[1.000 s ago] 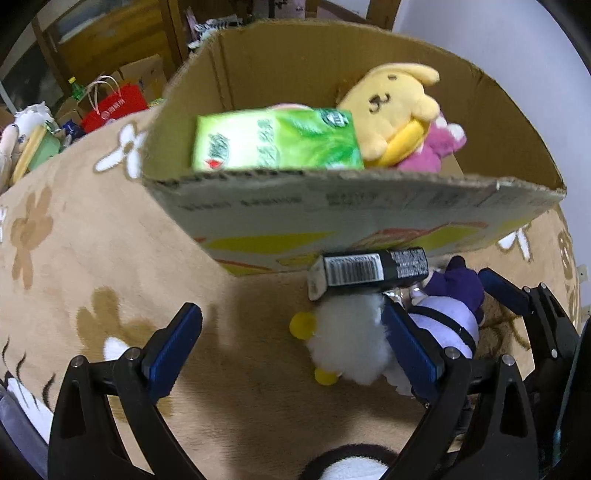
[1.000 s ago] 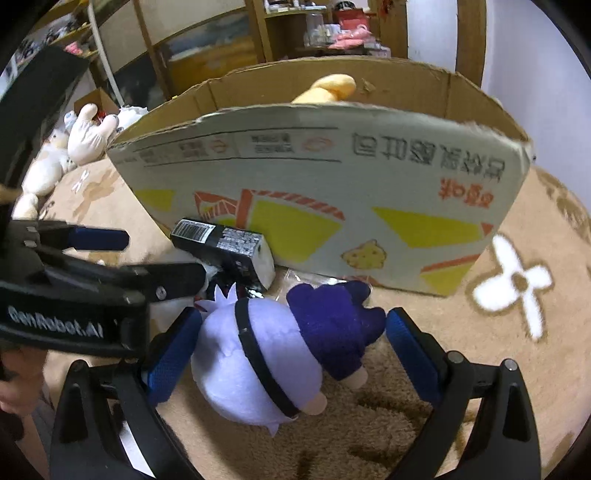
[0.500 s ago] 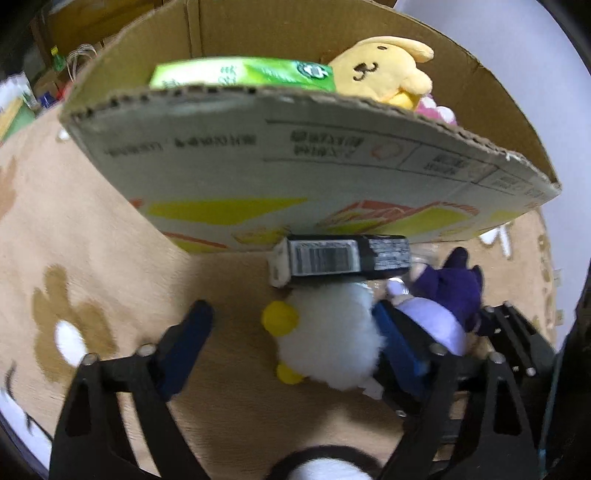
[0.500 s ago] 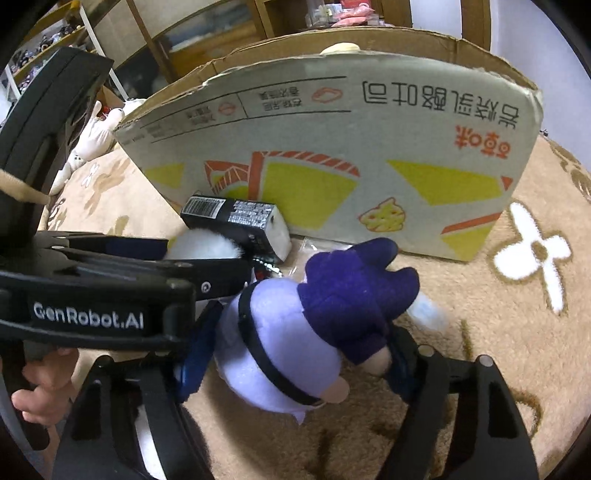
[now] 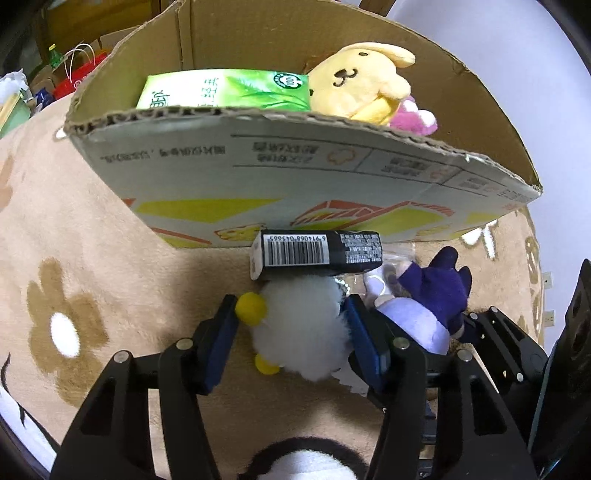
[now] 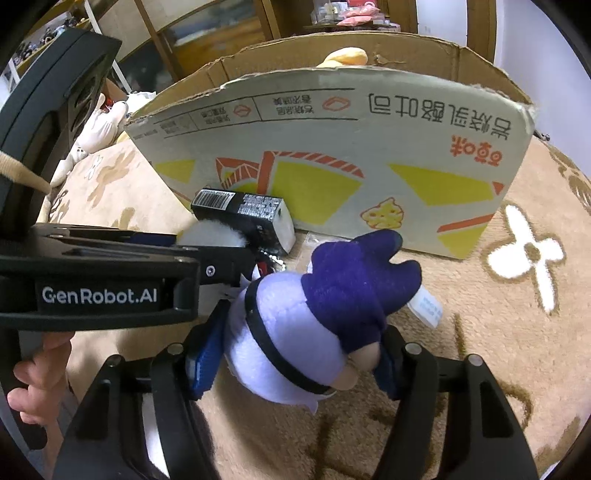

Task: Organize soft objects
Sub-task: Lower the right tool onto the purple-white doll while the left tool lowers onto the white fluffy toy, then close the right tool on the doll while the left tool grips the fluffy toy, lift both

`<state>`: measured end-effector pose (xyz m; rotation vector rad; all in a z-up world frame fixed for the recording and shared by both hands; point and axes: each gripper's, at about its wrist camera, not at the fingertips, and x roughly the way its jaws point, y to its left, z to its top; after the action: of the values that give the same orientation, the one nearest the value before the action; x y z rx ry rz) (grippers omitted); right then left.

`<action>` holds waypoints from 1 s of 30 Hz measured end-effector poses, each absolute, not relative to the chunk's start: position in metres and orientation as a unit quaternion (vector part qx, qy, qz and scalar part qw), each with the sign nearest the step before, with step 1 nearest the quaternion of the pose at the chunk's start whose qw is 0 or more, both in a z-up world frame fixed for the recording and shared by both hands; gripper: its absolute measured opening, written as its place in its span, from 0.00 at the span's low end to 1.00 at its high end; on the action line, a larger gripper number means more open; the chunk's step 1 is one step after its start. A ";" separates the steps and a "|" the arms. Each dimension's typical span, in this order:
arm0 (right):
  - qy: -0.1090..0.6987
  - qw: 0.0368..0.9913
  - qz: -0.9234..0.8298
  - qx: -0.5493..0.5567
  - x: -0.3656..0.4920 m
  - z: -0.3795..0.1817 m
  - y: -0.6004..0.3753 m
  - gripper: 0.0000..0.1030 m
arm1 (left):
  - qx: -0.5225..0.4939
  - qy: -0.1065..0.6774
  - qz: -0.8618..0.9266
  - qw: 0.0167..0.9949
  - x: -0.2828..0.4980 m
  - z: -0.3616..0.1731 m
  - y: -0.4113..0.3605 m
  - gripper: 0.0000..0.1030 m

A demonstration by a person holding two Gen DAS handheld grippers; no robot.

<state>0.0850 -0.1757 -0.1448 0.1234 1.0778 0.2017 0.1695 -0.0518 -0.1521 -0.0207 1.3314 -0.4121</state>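
Observation:
My left gripper [image 5: 291, 336] is shut on a white fluffy plush with yellow feet [image 5: 301, 328], on the carpet in front of the cardboard box [image 5: 295, 166]. My right gripper [image 6: 295, 354] is shut on a lavender and purple plush [image 6: 314, 321], which also shows in the left wrist view [image 5: 428, 306]. A black carton with a barcode [image 5: 317, 251] lies against the box, touching the white plush; it also shows in the right wrist view [image 6: 243, 214]. Inside the box are a yellow dog plush [image 5: 362, 81], a pink plush [image 5: 413, 118] and a green tissue pack [image 5: 225, 92].
The beige flower-patterned carpet [image 5: 74, 277] spreads all round. A black and white plush [image 5: 303, 458] lies under my left gripper. White plush toys [image 6: 96, 125] lie at the far left, with wooden shelves [image 6: 221, 33] behind. A red bag [image 5: 81, 74] stands beyond the carpet.
Both grippers have closed: the left onto the white plush, the right onto the lavender plush. Both have moved in closer to the box.

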 end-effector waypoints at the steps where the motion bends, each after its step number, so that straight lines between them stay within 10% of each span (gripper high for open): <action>1: 0.512 0.852 0.094 0.059 0.084 -0.145 -0.176 0.69 | -0.010 0.615 -0.191 0.765 0.168 -0.152 -0.052 0.56; 11: 0.522 0.847 0.081 0.058 0.078 -0.147 -0.176 0.69 | -0.001 0.624 -0.194 0.757 0.157 -0.167 -0.068 0.59; 30: 0.513 0.855 0.051 0.058 0.058 -0.144 -0.184 0.69 | 0.065 0.573 -0.173 0.798 0.112 -0.143 -0.090 0.32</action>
<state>0.0575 -0.1841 -0.1437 0.1223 1.0799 0.1073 0.1116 -0.0896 -0.1434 0.1401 1.2301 -0.3715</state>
